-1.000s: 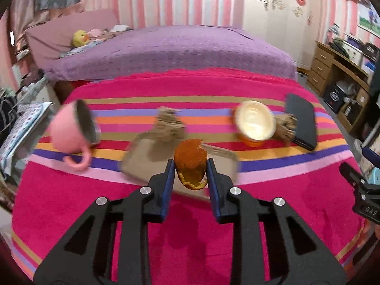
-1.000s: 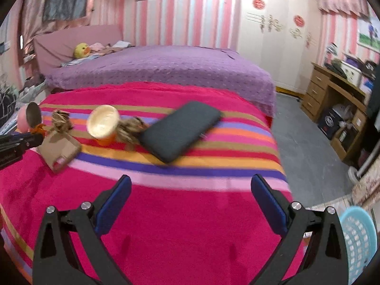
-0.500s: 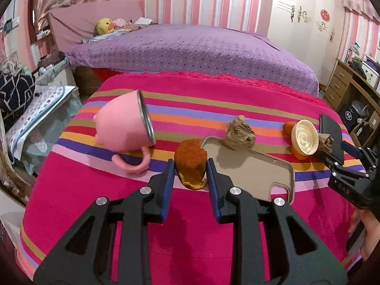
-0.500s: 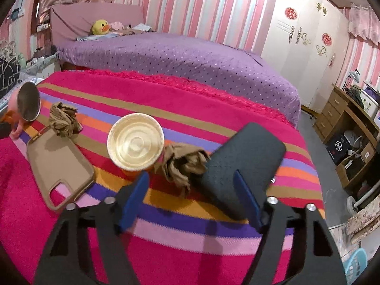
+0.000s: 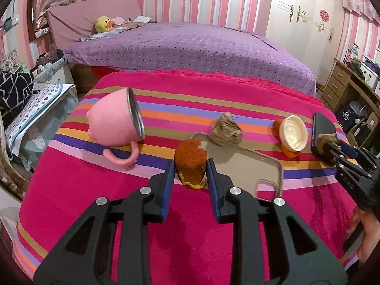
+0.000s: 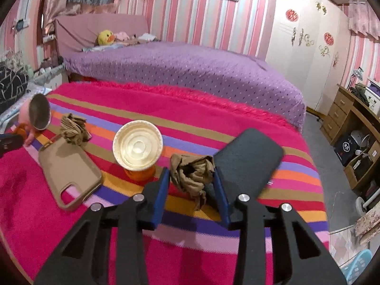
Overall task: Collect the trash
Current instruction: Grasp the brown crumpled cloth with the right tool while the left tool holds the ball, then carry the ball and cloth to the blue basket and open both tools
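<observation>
My left gripper (image 5: 190,169) is shut on an orange peel (image 5: 190,166) and holds it above the striped pink blanket (image 5: 190,249). My right gripper (image 6: 192,175) has its jaws around a crumpled brown paper wad (image 6: 193,172) that lies between an orange cup with a cream lid (image 6: 137,146) and a black phone (image 6: 247,159); the fingers sit close on both sides of the wad. A second brown paper wad (image 5: 226,129) lies at the far end of a tan phone case (image 5: 247,166); it also shows in the right wrist view (image 6: 73,128).
A pink mug (image 5: 116,121) lies on its side at the left. A purple bed (image 5: 190,45) stands behind the blanket. A wooden desk (image 6: 356,128) stands at the right, and a light blue basket (image 6: 358,263) is on the floor at the lower right.
My right gripper moved forward onto the brown wad by the cup and narrowed its jaws around it. My left gripper kept the orange peel and shifted only a little.
</observation>
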The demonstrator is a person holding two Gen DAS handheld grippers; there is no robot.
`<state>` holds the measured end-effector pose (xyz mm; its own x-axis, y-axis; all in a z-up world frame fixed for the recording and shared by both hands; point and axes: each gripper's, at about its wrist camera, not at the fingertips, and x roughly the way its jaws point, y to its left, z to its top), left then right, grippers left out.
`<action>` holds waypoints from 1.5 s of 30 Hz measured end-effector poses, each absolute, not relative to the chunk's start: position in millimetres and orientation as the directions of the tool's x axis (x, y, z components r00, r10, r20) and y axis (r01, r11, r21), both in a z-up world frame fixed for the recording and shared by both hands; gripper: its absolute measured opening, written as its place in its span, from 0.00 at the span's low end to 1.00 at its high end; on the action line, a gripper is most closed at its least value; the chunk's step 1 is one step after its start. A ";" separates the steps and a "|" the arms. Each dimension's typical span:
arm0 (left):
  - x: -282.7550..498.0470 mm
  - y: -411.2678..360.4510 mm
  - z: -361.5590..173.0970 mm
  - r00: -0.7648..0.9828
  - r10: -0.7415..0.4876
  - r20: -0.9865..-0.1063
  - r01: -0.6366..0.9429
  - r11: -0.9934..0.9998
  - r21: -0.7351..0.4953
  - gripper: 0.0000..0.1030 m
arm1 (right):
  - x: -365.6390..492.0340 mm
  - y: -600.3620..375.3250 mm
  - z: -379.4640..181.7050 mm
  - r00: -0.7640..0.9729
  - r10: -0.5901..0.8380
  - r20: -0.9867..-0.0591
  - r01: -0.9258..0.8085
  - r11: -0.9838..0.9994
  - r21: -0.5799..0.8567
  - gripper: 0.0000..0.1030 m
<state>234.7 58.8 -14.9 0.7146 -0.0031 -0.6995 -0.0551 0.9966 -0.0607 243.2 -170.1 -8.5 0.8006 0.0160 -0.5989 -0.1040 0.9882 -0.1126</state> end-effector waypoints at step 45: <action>141.0 -98.7 5.1 0.781 -0.032 -0.624 0.030 0.999 -0.014 0.25 | 56.8 -361.5 25.9 0.881 -0.019 -0.472 0.026 1.000 0.010 0.36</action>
